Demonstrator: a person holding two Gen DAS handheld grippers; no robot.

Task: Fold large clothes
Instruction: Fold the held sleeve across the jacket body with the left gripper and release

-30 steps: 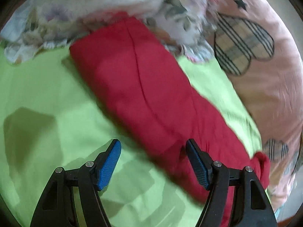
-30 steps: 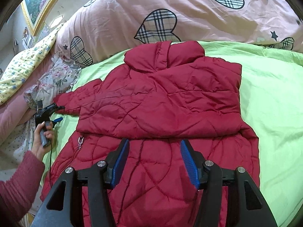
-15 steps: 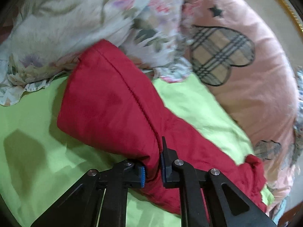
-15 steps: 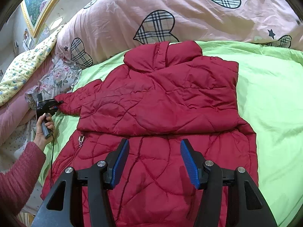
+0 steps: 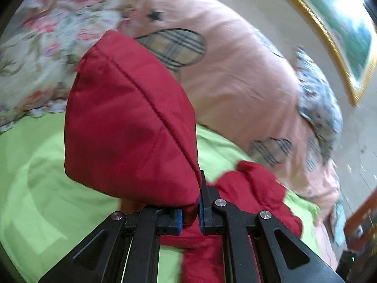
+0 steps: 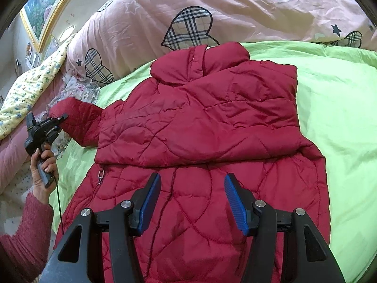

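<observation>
A red quilted jacket [image 6: 202,127] lies on a lime green sheet [image 6: 334,108], its right side folded over the body, collar at the far end. My left gripper [image 5: 189,214] is shut on the jacket's left sleeve [image 5: 132,127] and holds the cuff end lifted off the sheet; it shows at the left of the right wrist view [image 6: 60,119]. My right gripper [image 6: 192,202] is open and empty, hovering above the jacket's lower body.
A pink duvet with plaid hearts [image 6: 188,21] is bunched along the far side. Floral bedding [image 5: 47,47] and a yellow patterned blanket [image 6: 30,89] lie at the left. A gold-framed picture [image 5: 341,35] hangs on the wall.
My left gripper closed on the sleeve and lifted it off the sheet, tilting upward. The right gripper stayed open and nearly still.
</observation>
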